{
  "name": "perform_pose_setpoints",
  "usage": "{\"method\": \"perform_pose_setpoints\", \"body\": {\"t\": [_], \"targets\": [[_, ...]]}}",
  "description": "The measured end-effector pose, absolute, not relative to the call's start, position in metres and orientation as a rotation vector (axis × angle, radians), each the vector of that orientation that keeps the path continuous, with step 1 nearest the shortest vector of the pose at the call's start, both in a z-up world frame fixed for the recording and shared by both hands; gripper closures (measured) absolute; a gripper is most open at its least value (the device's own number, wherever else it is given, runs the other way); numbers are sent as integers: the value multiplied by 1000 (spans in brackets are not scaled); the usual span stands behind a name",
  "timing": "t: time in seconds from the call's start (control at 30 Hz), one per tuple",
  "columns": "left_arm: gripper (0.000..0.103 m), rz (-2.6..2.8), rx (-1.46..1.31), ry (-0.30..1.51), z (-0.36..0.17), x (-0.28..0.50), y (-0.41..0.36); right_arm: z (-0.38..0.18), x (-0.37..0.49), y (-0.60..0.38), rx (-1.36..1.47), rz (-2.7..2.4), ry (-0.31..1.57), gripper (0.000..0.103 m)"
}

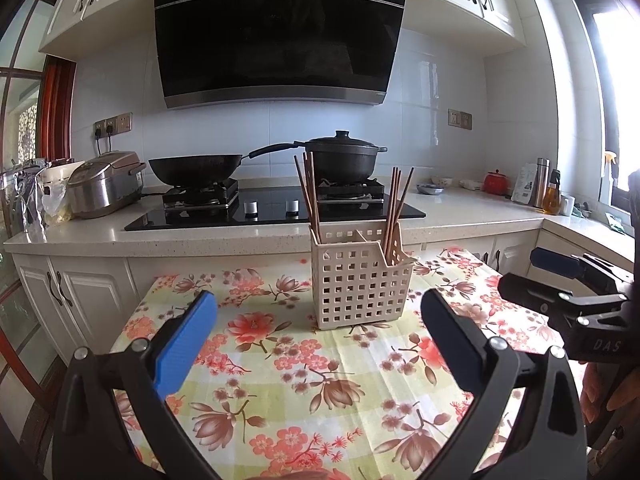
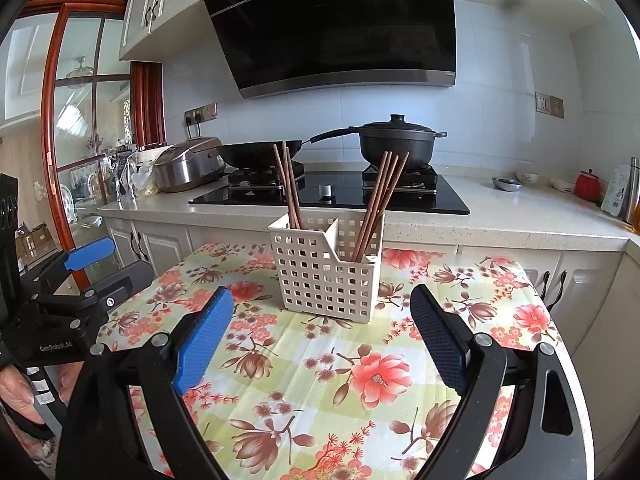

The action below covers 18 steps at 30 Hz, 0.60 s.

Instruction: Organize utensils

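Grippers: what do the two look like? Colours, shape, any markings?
Both match: the left gripper and right gripper have black angular frames with silver screws and two fingers with textured blue pads. White lettering: "GenRobot.AI" on the left body, "DAS…", cut off, on the right body. No cables visible.

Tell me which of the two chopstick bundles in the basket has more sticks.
The right bundle: four sticks fan out there, while the left bundle shows fewer.

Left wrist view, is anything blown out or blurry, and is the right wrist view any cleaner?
Left wrist view: window at right blown out, edges bowed by fisheye, utensil basket sharp. Right wrist view: no such glare, but a dark smudge at upper right; chopsticks crisp.
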<state>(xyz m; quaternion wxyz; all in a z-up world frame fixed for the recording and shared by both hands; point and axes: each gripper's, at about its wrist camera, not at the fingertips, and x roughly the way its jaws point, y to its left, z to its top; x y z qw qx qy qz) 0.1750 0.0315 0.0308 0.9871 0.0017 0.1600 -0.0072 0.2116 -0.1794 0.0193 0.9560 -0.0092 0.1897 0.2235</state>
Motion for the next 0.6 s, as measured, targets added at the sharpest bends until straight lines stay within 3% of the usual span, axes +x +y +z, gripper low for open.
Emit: {"method": "perform_pose_setpoints", "body": {"t": [0.6], "targets": [[4, -19, -5, 328, 29, 176, 31, 17, 209, -178, -12, 455, 384, 18]]}}
